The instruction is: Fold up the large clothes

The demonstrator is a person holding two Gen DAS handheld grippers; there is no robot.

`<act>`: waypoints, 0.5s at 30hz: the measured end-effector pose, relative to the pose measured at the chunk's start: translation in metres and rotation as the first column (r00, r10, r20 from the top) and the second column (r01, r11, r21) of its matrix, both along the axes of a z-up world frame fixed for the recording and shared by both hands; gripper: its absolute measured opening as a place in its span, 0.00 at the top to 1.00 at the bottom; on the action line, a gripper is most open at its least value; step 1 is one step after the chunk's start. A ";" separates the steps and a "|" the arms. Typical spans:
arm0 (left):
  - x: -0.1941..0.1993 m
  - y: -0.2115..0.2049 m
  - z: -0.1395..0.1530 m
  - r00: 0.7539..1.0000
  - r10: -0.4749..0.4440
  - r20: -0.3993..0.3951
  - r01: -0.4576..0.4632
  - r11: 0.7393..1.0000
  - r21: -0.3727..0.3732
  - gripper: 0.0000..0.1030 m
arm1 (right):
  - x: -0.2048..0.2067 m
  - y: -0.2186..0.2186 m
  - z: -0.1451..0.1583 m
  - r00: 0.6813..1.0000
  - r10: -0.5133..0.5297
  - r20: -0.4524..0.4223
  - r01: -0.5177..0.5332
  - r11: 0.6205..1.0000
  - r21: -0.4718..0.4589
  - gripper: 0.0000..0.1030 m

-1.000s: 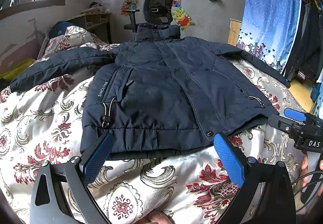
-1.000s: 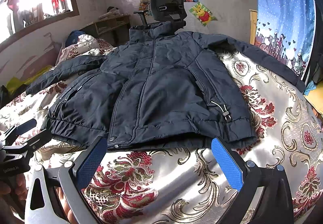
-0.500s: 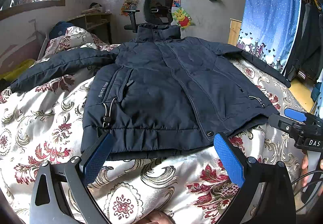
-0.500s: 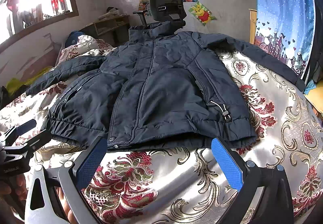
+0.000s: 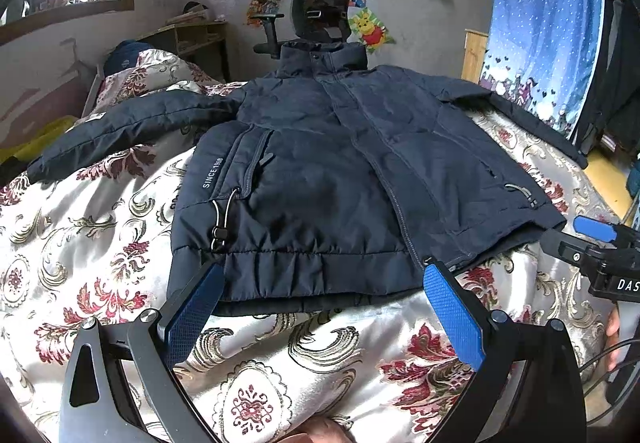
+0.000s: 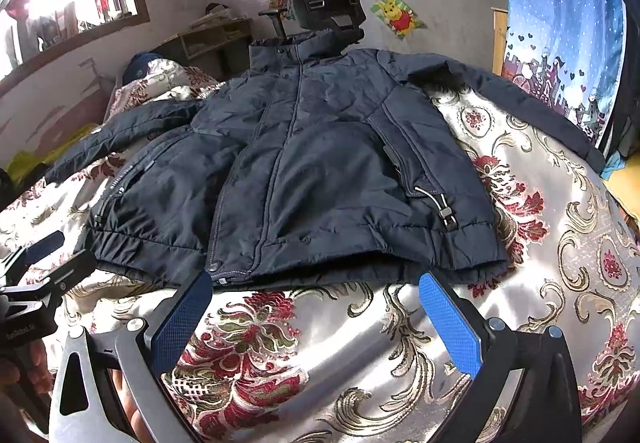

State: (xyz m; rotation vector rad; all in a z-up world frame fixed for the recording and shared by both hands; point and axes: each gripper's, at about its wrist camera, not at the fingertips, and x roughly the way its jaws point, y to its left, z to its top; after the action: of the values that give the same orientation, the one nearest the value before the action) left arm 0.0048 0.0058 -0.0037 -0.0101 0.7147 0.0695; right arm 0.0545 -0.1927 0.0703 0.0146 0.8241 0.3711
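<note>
A bedroom: a bed under a glossy floral quilt (image 5: 100,243), with an office chair (image 5: 326,3) against the far wall and a blue curtain (image 5: 548,23) off to the right of both grippers. The dark navy jacket (image 5: 320,171) lies front-up and zipped, spread flat ahead of the grippers, collar farthest away, sleeves flung out to either side, hem nearest the fingertips. The left gripper (image 5: 320,307) hangs just short of the hem with its blue pads wide apart, holding nothing; the right gripper (image 6: 316,311) does likewise, jaws spread, its left pad just below the zip's lower end. Neither appears to touch the fabric, though the fisheye makes the gap hard to judge. Likely hazards: the padded shell is thick and slick, so a shallow pinch at the hem may catch only the top layer and peel the front from the back; the satin quilt may slide and bunch beneath a dragged fold; the elastic drawcord toggle (image 5: 220,233) could snag a pad; uneven lifts would skew the crease.
</note>
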 end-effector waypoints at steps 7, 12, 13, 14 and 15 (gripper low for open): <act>0.011 -0.001 0.001 1.000 0.024 -0.007 -0.023 0.999 0.035 0.05 | 0.011 -0.003 0.003 0.999 -0.028 -0.020 0.027 0.998 -0.052 0.00; 0.031 0.001 0.010 0.996 0.083 -0.030 -0.079 0.991 0.111 0.04 | 0.023 -0.011 0.008 0.999 -0.045 -0.010 0.044 0.994 -0.095 0.00; 0.036 0.003 0.012 0.995 0.096 -0.035 -0.091 0.988 0.124 0.04 | 0.026 -0.012 0.009 0.999 -0.050 -0.006 0.049 0.993 -0.104 0.00; 0.041 0.005 0.015 0.994 0.105 -0.042 -0.099 0.986 0.131 0.04 | 0.030 -0.014 0.010 0.998 -0.055 -0.004 0.055 0.992 -0.112 0.00; 0.047 0.006 0.018 0.992 0.113 -0.052 -0.105 0.985 0.138 0.04 | 0.033 -0.015 0.011 0.998 -0.063 -0.002 0.062 0.991 -0.119 0.00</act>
State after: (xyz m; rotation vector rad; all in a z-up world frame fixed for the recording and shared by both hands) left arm 0.0520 0.0122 0.0141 0.0826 0.7680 0.2235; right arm 0.0876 -0.2078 0.0812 -0.0693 0.8482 0.2623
